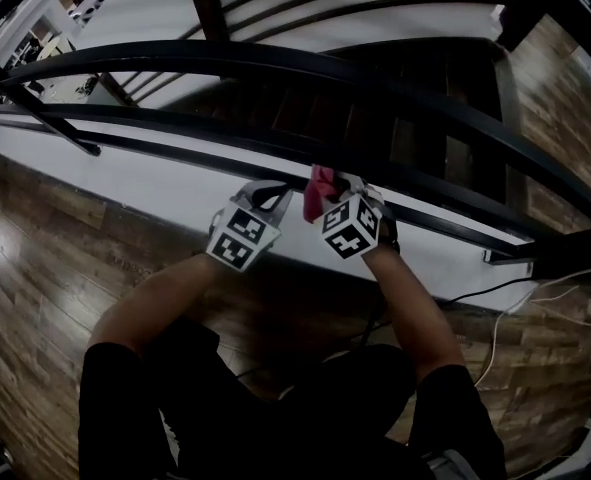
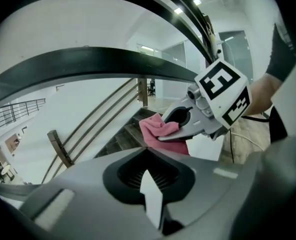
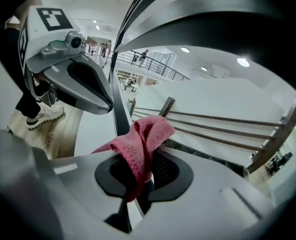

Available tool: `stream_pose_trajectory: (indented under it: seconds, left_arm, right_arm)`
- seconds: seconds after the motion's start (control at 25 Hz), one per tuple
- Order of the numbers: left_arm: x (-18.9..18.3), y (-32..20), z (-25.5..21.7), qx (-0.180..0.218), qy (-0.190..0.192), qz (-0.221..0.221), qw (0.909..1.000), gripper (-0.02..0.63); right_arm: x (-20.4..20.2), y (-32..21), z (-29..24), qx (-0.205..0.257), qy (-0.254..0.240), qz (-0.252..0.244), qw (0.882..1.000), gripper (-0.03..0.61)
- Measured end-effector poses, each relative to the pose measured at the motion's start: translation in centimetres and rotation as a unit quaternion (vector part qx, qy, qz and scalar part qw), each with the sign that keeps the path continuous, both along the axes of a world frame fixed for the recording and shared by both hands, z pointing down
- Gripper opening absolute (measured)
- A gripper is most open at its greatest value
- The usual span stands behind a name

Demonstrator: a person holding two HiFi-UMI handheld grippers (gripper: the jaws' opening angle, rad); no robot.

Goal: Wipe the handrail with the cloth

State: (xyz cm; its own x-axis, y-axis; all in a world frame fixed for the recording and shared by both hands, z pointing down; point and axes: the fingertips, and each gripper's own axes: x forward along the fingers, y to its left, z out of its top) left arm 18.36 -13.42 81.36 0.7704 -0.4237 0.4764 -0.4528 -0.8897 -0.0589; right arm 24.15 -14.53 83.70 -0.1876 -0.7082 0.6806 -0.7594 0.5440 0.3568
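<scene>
A pink cloth (image 1: 319, 190) is bunched in my right gripper (image 1: 327, 196), just below the lower black handrail (image 1: 175, 128); whether cloth and rail touch is not clear. In the right gripper view the cloth (image 3: 143, 143) hangs out of the shut jaws of the right gripper (image 3: 137, 159), and the handrail (image 3: 223, 29) arches overhead. My left gripper (image 1: 273, 196) sits close beside the cloth on its left, with jaws together and nothing in them. The left gripper view shows the left gripper (image 2: 148, 151) empty, the cloth (image 2: 158, 130) ahead of it and a rail (image 2: 87, 64) above.
A second, thicker black rail (image 1: 305, 66) curves above the lower one. Dark wooden stairs (image 1: 375, 108) descend behind the rails. A white ledge (image 1: 125, 183) runs under them. Wood floor (image 1: 45, 268) lies below, with a white cable (image 1: 505, 318) at the right.
</scene>
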Motion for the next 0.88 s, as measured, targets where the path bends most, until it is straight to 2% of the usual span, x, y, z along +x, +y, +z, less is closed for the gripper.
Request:
stream_pose_trajectory:
  seconds: [0.2,0.52,0.64,0.76,0.88]
  left_arm:
    - [1.7,0.0,0.1,-0.006,-0.008,-0.009,0.9999,-0.002]
    - [6.3,0.7,1.1,-0.026,0.005,-0.012,0.9996,-0.002]
    - [8.6,1.6,1.5,-0.042,0.015,-0.016,0.9989,-0.002]
    - [11.0,2.8,1.3,-0.038,0.015,0.001,0.9992,-0.002]
    - [12.5,3.5,1.4,-0.050,0.022,-0.002,0.9985,-0.002]
  right_arm:
    - [3.1,0.9,-0.1,-0.010,-0.020,0.029,0.999,0.046]
    - [9.0,3.2,0.3,-0.045,0.001,0.066,0.997,0.046]
    - [11.1,4.2,0.3,-0.042,0.009,0.079,0.996,0.046]
    - [13.0,5.4,0.3,-0.037,0.024,0.080,0.996,0.046]
    - [14.9,6.2,0.2,-0.033,0.024,0.097,0.994,0.046]
